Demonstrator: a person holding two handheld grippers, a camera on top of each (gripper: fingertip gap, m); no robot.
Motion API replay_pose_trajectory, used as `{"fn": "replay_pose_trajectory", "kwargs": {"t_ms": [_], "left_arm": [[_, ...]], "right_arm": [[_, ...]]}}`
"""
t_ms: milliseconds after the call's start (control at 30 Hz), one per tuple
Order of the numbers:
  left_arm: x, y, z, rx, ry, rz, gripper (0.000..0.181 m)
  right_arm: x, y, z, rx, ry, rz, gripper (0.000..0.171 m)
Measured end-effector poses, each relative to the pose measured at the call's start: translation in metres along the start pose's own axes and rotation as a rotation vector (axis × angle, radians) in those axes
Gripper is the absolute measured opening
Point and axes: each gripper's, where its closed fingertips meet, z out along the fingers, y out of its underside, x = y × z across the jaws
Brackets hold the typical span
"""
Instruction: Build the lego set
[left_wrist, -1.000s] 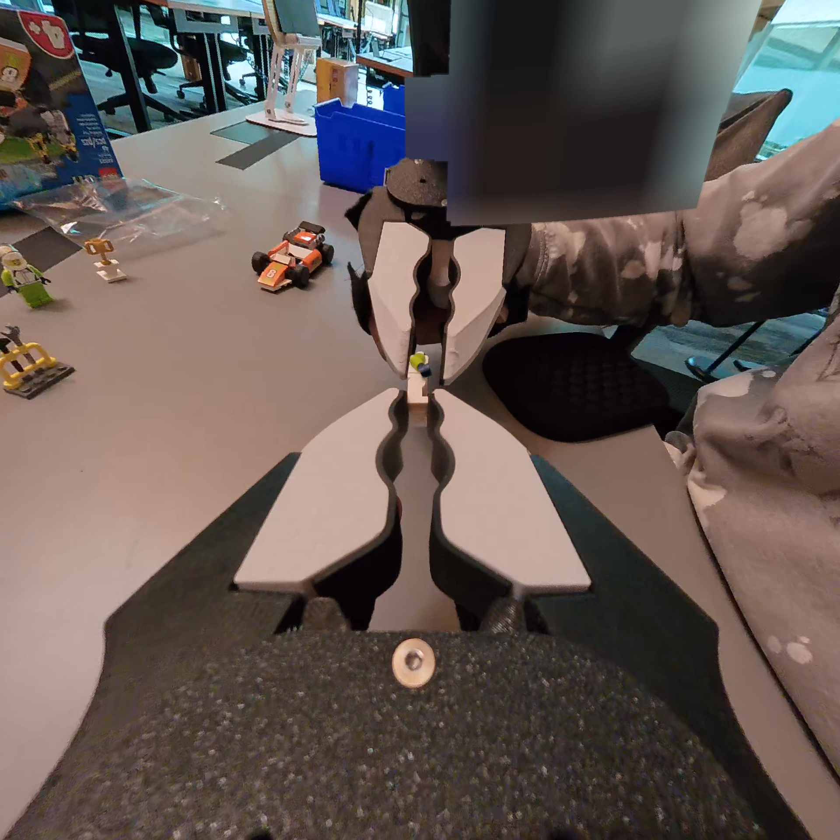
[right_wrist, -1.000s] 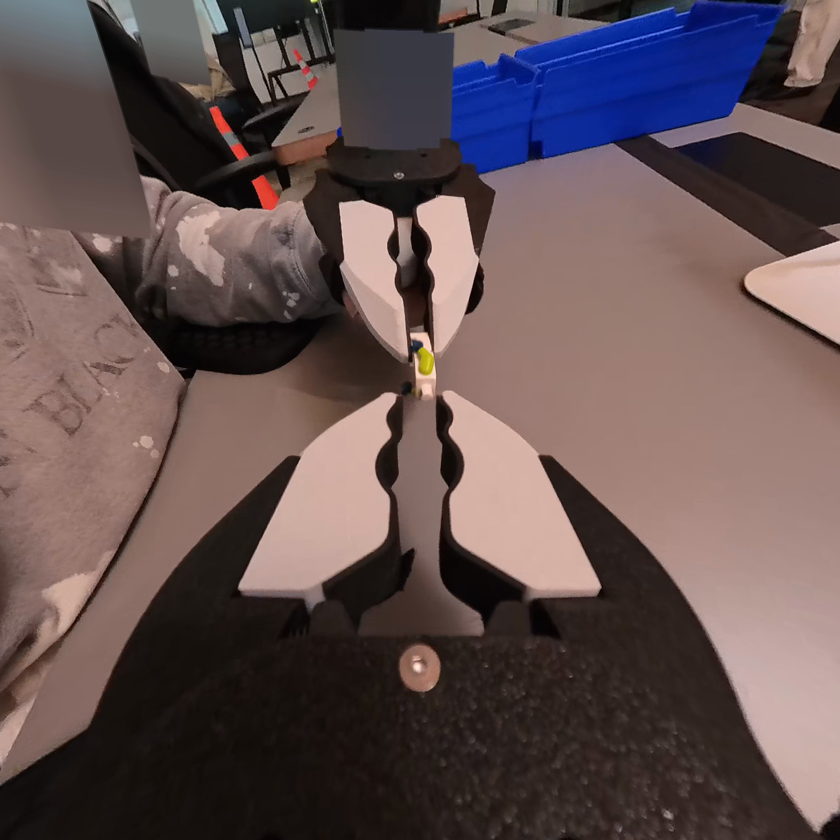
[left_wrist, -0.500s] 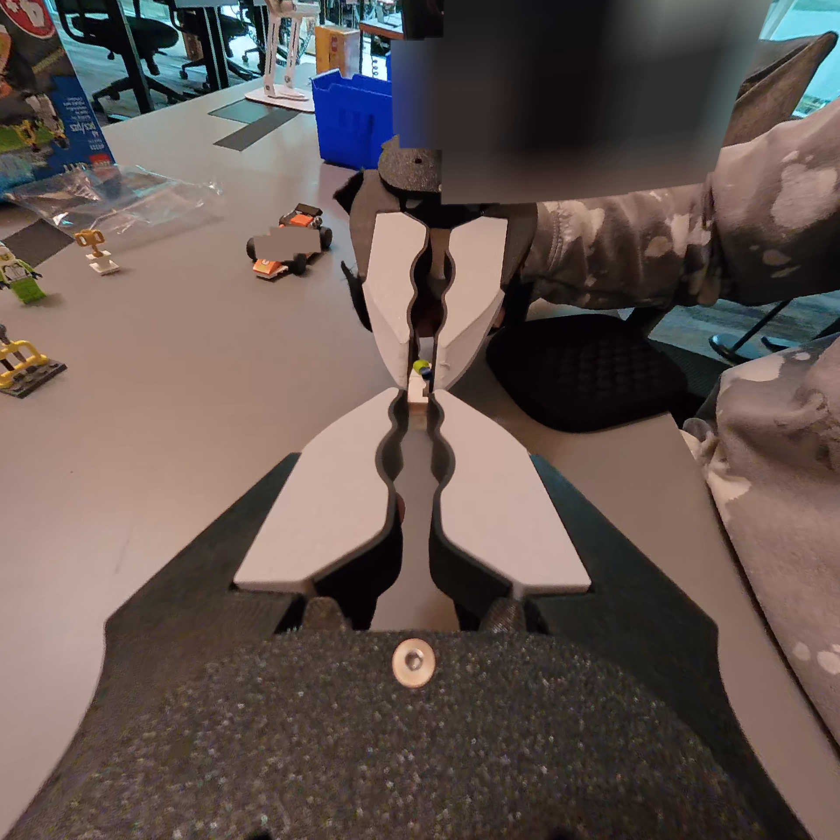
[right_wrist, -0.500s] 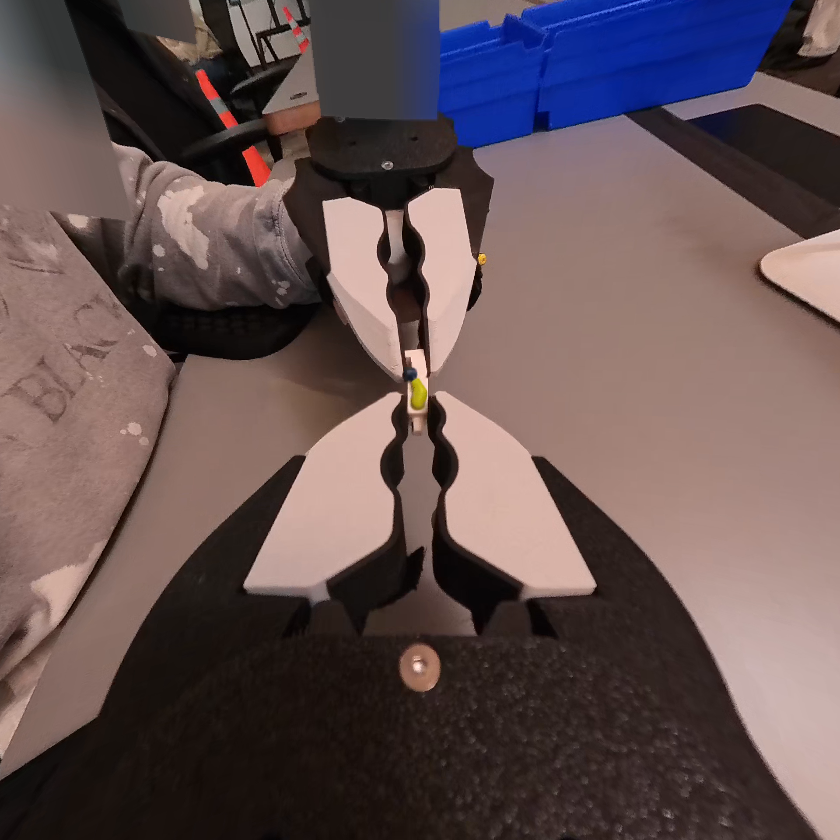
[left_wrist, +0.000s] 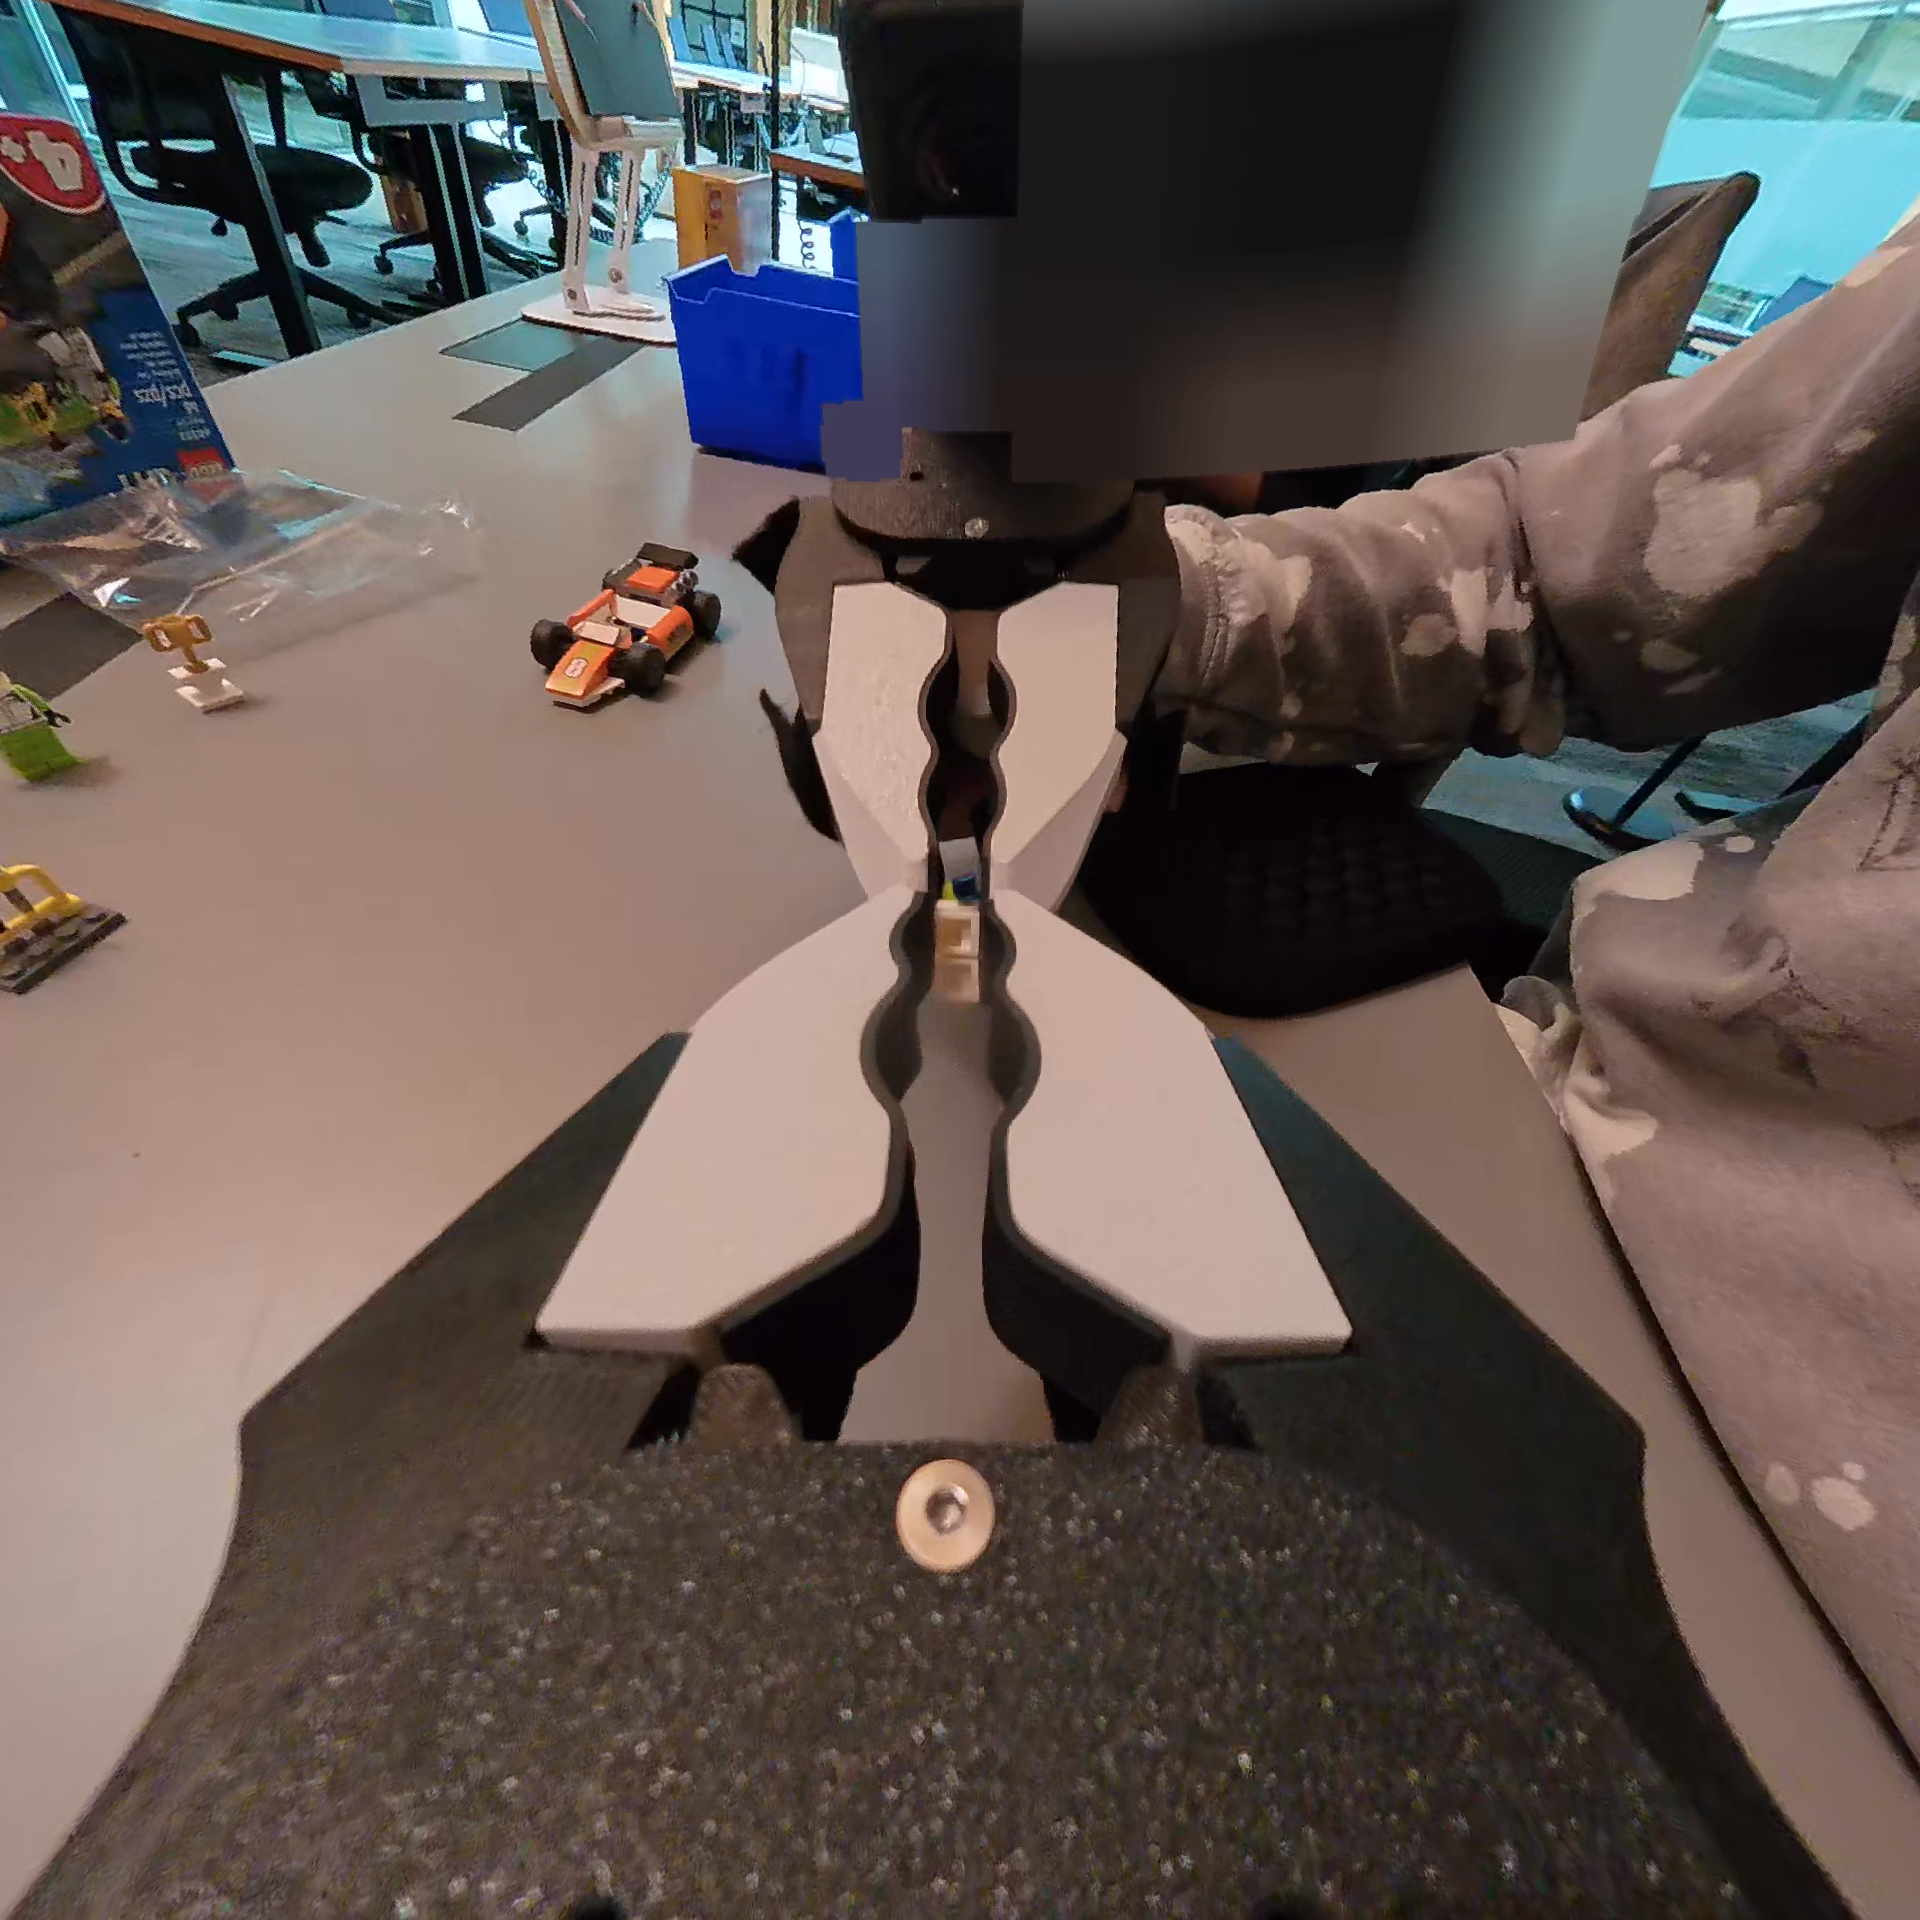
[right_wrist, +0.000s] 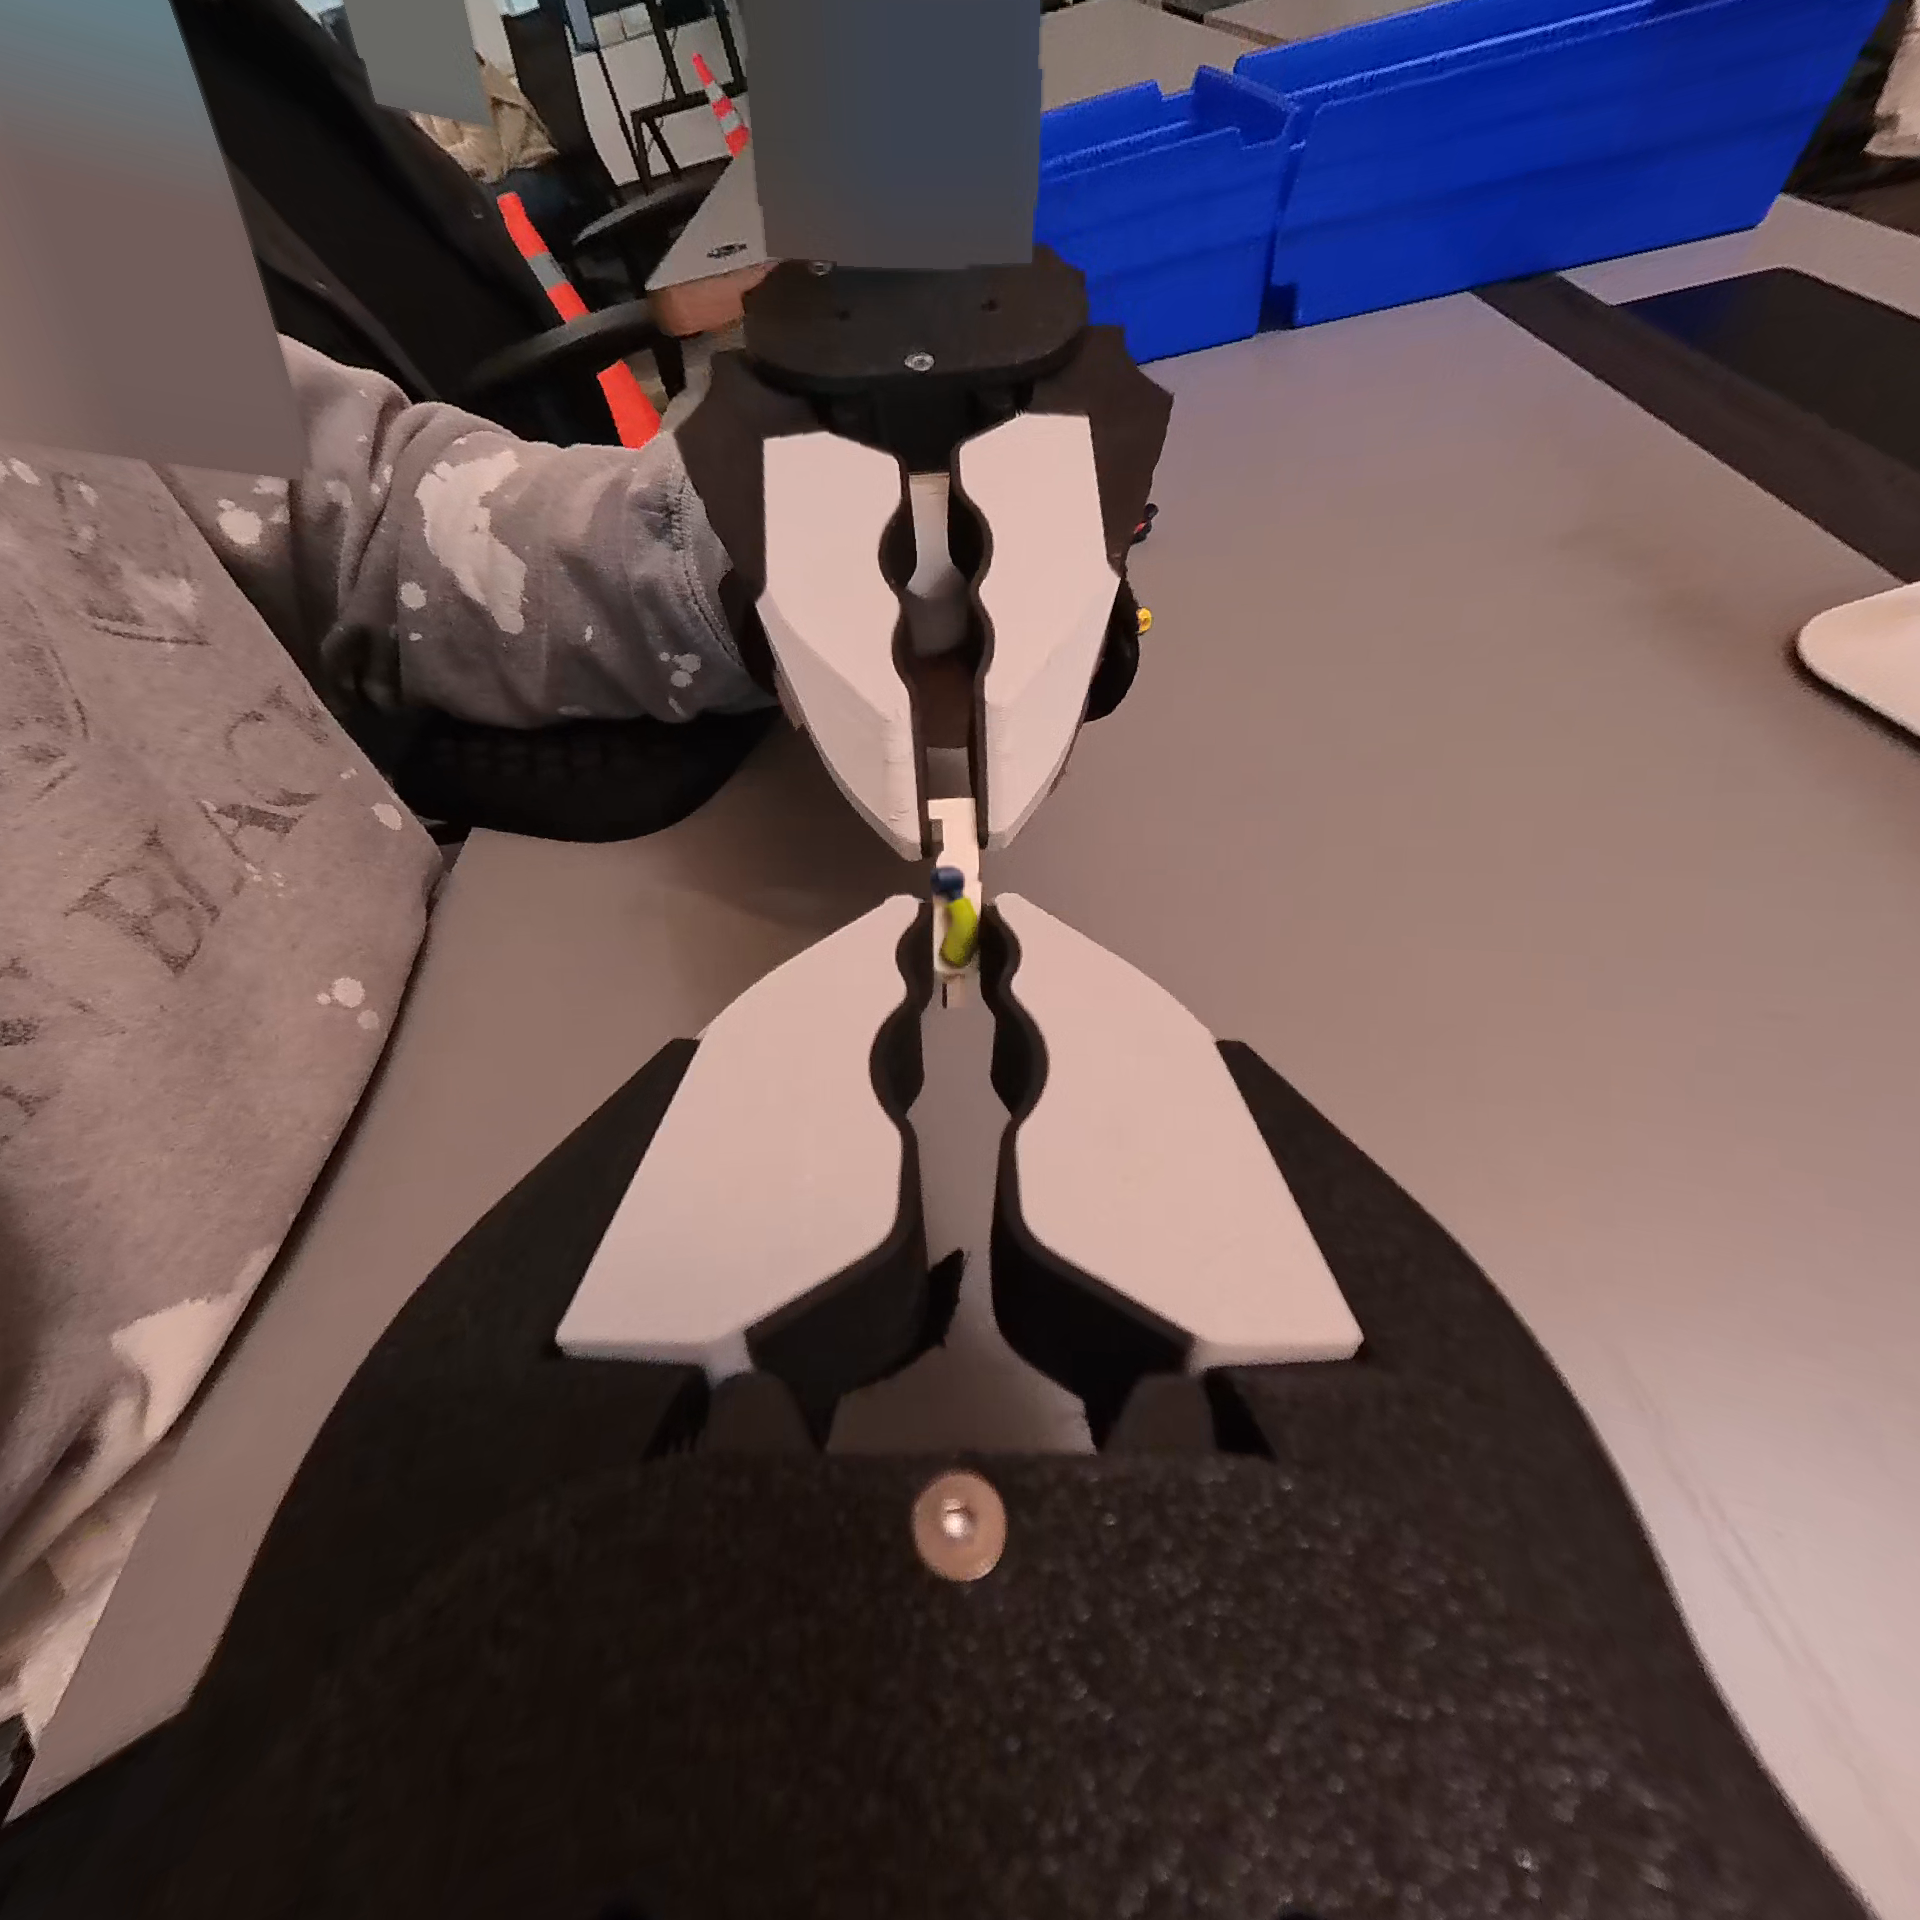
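Grey office table (left_wrist: 436, 1039) carries an orange race car (left_wrist: 621, 646). Left gripper (left_wrist: 956, 940) and right gripper (right_wrist: 958, 951) meet tip to tip, jaws narrow, both pinching one small white lego piece (right_wrist: 956, 894). For a clean join, they probably need to press straight along the shared axis without twisting.

The left gripper (left_wrist: 951, 935) pinches a small white lego piece (left_wrist: 956, 951). The right gripper (left_wrist: 961, 868) meets it tip to tip above the grey table (left_wrist: 364, 987).

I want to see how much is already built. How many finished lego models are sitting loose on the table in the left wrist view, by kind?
Race car: 1
Minifigure: 1
Trophy on a white base: 1
Yellow barrier on a dark plate: 1
Total: 4
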Motion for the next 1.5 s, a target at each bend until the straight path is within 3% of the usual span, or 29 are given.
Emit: {"fn": "replay_pose_trajectory", "kwargs": {"t_ms": [433,700,867,900,1133,1333,1500], "left_arm": [[0.002,0.014,0.011,-0.048,-0.001,-0.014,0.008],[-0.003,-0.010,0.006,0.153,0.028,-0.158,0.008],[0.000,-0.011,0.011,0.161,0.051,-0.178,0.008],[0.001,-0.010,0.012,0.162,0.052,-0.181,0.008],[-0.003,-0.004,0.014,0.125,0.021,-0.213,0.009],[-0.002,-0.003,0.019,0.077,-0.020,-0.164,0.009],[-0.004,-0.003,0.020,0.078,-0.022,-0.326,0.009]], "right_arm": [[-0.001,-0.004,-0.014,-0.035,0.056,-0.011,0.008],[0.007,-0.014,-0.033,0.122,0.130,0.070,0.020],[0.003,-0.022,-0.030,0.165,0.125,0.072,0.018],[0.002,-0.022,-0.029,0.157,0.122,0.065,0.009],[0.003,-0.021,-0.024,0.026,0.243,-0.130,0.008],[0.001,-0.023,-0.025,0.014,0.252,-0.153,0.008],[0.005,-0.023,-0.026,0.010,0.303,-0.210,0.008]]}}
